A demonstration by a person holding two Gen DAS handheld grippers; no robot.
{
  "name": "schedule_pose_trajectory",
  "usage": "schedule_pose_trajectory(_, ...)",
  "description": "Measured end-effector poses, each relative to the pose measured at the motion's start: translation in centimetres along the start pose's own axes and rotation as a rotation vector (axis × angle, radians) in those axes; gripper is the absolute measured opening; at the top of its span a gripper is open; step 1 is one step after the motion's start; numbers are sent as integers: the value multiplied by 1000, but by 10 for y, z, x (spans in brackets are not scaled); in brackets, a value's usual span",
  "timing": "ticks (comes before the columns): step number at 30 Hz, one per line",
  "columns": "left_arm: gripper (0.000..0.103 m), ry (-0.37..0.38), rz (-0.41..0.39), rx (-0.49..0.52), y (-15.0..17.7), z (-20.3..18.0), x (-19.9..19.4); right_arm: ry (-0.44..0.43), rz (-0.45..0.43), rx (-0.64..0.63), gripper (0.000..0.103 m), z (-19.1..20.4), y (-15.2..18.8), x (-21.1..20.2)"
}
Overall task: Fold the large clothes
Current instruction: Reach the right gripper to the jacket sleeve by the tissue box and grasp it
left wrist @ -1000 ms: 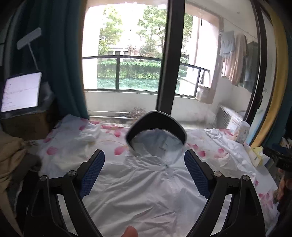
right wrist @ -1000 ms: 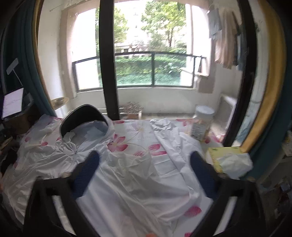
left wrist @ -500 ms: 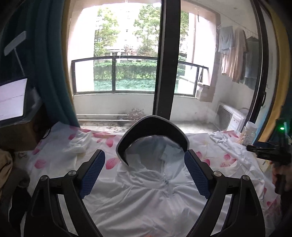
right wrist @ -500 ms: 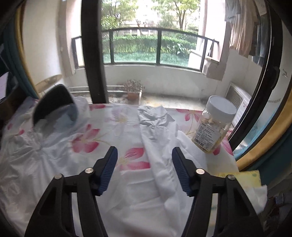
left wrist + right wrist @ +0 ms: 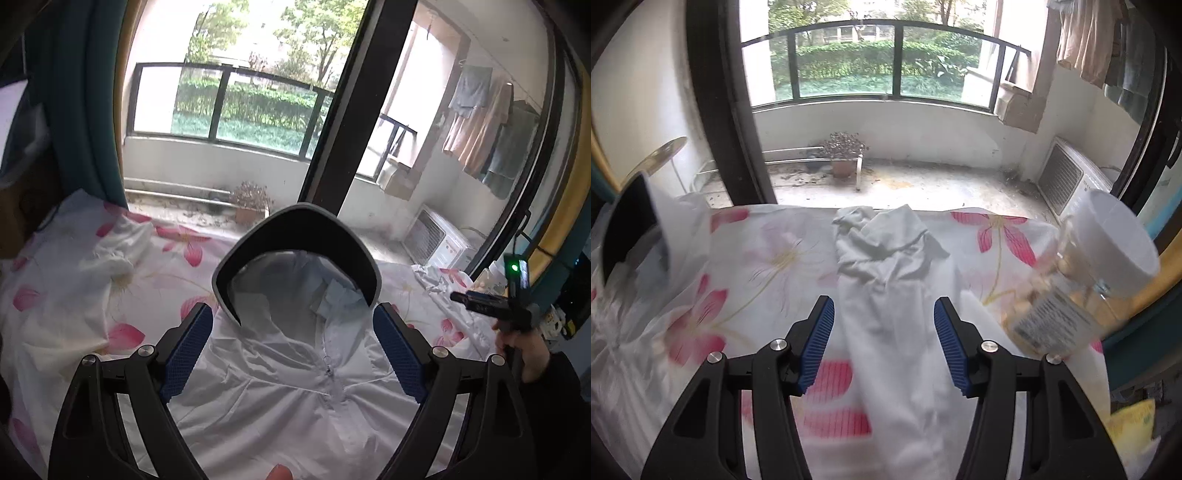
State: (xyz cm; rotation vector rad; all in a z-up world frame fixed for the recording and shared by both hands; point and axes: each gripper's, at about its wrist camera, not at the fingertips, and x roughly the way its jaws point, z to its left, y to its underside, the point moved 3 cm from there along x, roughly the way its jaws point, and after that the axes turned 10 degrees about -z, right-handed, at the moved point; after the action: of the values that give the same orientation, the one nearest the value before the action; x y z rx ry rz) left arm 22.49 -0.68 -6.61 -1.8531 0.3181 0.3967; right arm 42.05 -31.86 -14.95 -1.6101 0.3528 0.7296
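- Jacket (image 5: 280,398), white and hooded, is spread front-up on the floral sheet (image 5: 66,295), zip closed; it is judged to have been laid flat so that sleeves can be folded inward first.
- Left gripper (image 5: 293,354) is held above the collar, its fingers (image 5: 186,345) spread wide and grasping nothing; the hood (image 5: 295,266) with its dark brim lies framed between them.
- Right gripper (image 5: 884,343) is held over the sleeve (image 5: 886,295), fingers (image 5: 816,343) released on either side of it and empty; this placement is judged to prepare a pinch on the sleeve.
- Crumpled cuff (image 5: 882,236) at the sleeve's far end and a white-capped jar (image 5: 1078,280) just beside the sleeve are shown only from the right wrist.
- Zip and collar are shown only from the left wrist, along with the hand (image 5: 524,354) carrying the other gripper at the right edge.
- Contact between fingers and cloth cannot be told in either view.
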Motion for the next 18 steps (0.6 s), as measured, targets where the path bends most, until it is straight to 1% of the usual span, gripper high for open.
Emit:
schedule_pose_trajectory(3, 91, -15, 24, -4, 4, 8, 4, -5, 12, 7, 56, 0, -7, 14)
schedule_pose_trajectory(5, 91, -34, 35, -2, 6, 14, 5, -11, 22, -12, 56, 5, -10, 22)
schedule_pose_trajectory(8, 91, -55, 45, -10, 9, 24, 5, -20, 62, -38, 56, 14, -5, 33)
schedule_pose_trajectory(9, 91, -59, 47, -12, 9, 27, 5, -21, 71, -50, 53, 16, -3, 35)
schedule_pose_trajectory(10, 91, -64, 51, -15, 9, 29, 6, -18, 80, -65, 42, 17, 0, 37)
schedule_pose_trajectory(11, 91, -66, 53, -17, 10, 30, 5, -26, 66, -77, 34, 18, 1, 36)
schedule_pose_trajectory(12, 91, -67, 55, -18, 10, 31, 5, -35, 62, -86, 29, 19, 1, 34)
schedule_pose_trajectory(13, 91, -69, 58, -17, 11, 32, 5, -34, 55, -96, 12, 19, 1, 32)
schedule_pose_trajectory(14, 91, -70, 59, -16, 11, 32, 5, -36, 49, -100, 1, 18, -1, 28)
schedule_pose_trajectory(16, 91, -67, 60, -15, 11, 32, 4, -51, 32, -76, 1, 14, -3, 21)
schedule_pose_trajectory(18, 91, -64, 55, -7, 9, 31, 1, -54, -17, -67, 1, 11, -8, 3)
